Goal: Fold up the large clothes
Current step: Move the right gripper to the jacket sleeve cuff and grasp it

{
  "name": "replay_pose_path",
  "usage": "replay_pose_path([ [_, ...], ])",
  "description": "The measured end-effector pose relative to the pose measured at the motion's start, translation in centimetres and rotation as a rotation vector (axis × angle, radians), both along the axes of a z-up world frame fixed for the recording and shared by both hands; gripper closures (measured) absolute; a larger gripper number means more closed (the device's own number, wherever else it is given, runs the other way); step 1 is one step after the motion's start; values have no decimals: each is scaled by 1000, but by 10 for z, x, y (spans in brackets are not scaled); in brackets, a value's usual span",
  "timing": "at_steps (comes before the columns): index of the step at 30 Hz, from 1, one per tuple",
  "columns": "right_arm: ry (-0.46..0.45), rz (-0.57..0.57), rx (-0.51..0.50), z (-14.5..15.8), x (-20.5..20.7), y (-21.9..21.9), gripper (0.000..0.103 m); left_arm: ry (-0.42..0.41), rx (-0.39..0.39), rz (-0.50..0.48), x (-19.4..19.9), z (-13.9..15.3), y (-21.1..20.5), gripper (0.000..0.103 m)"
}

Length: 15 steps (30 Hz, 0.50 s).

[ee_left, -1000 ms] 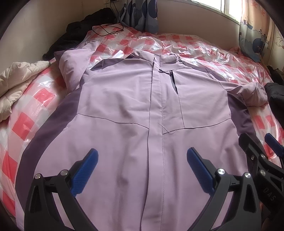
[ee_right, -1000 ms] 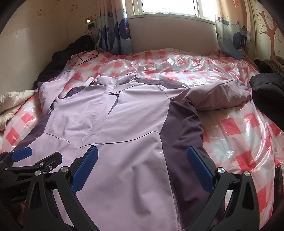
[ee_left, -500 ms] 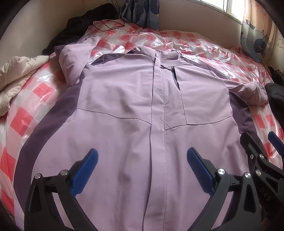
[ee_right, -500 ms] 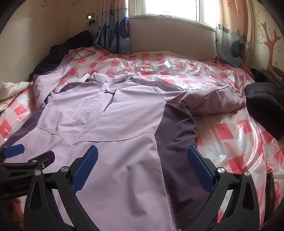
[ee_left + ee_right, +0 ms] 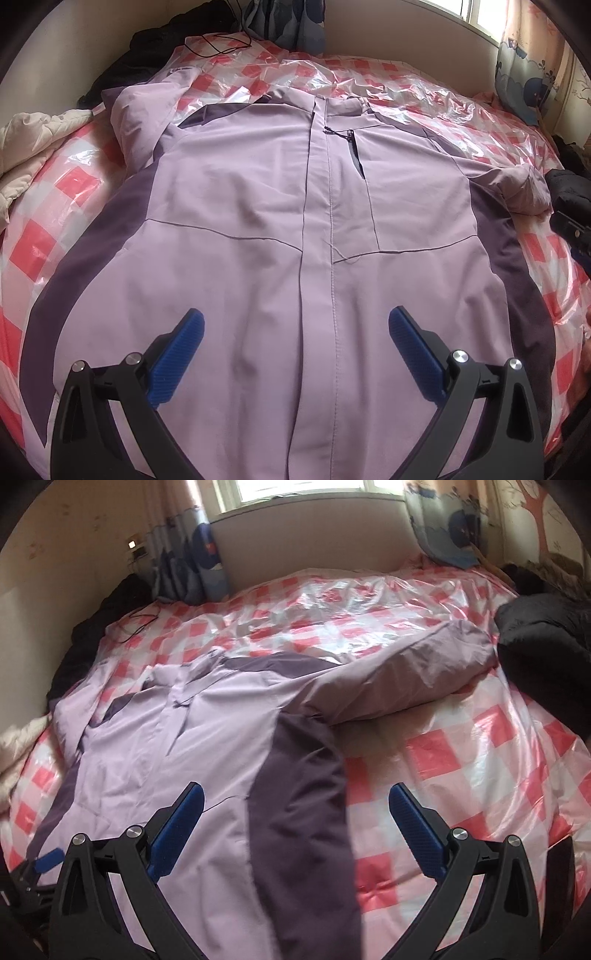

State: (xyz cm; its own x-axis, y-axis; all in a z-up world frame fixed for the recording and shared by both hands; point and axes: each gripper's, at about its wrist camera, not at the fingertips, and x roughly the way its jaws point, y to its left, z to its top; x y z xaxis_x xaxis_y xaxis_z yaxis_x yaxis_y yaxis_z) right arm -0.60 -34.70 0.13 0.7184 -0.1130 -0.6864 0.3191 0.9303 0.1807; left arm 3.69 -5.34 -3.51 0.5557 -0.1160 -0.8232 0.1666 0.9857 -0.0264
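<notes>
We see the lilac jacket (image 5: 258,229) lying front-up and spread flat across the bed (image 5: 55,192), its collar toward the window wall and its hem nearest us. Darker purple panels run down both flanks, the front placket runs straight up the middle, and a short chest zipper (image 5: 355,155) sits just beside it. Its one sleeve (image 5: 402,672) stretches out over the checked cover toward a black garment (image 5: 543,646) at the bed's edge; the other sleeve (image 5: 144,110) is bunched up near the opposite shoulder.

Our left gripper (image 5: 295,332) hovers above the lower front of the jacket, its jaws spread wide and holding nothing. Our right gripper (image 5: 295,810) hangs over the purple side panel and the cover beside it, jaws likewise wide apart and empty; that view is blurred, so we cannot tell whether it touches the fabric.

The bed wears a pink-and-white checked sheet under clear plastic. A cream quilt (image 5: 33,147) is heaped at one side, a dark cable (image 5: 218,44) lies near the far corner, and patterned curtains (image 5: 199,561) hang below the window.
</notes>
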Motion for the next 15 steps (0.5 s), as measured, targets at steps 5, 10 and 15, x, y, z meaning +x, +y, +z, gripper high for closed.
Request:
replay_pose_path([
  [5, 72, -108, 106, 6, 27, -112, 6, 11, -9, 6, 2, -2, -1, 7],
  [10, 174, -244, 52, 31, 98, -189, 6, 14, -2, -13, 2, -3, -9, 7],
  [15, 266, -321, -37, 30, 196, -226, 6, 18, 1, -24, 7, -6, -18, 7],
])
